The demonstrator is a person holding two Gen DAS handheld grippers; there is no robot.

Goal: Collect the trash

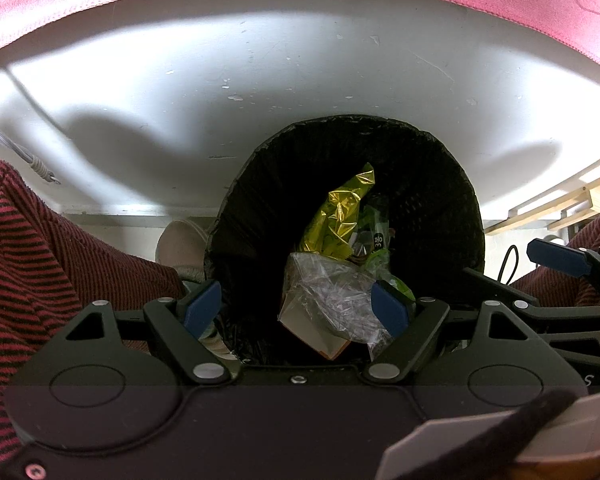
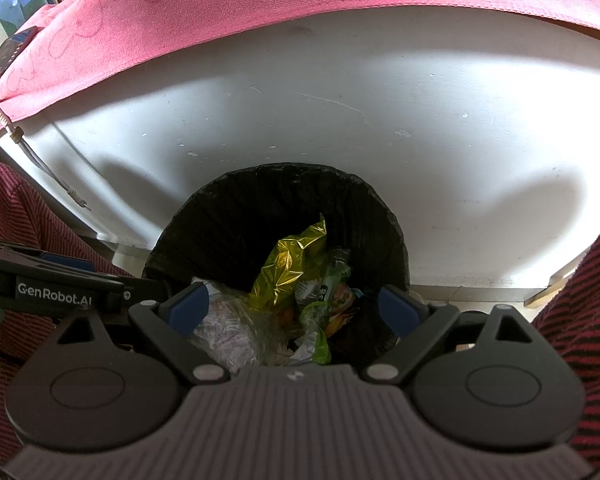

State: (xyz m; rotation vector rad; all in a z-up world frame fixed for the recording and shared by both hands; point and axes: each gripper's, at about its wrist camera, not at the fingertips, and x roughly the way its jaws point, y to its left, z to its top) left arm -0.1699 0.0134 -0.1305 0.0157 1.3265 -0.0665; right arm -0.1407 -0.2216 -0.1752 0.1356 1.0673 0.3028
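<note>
Right wrist view: "GenRobot.AI" legible on left gripper [image 2: 66, 264]; right gripper [image 2: 296, 306] spread wide, empty, above bin [image 2: 220, 208]. Left gripper also spread wide.

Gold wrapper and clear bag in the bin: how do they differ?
The gold wrapper is shiny, opaque foil, standing tall; the clear bag is see-through, crumpled low. The wrapper sits mid-bin; the bag lies at the near edge, by the left gripper. Both are inside the bin, ungripped.
</note>
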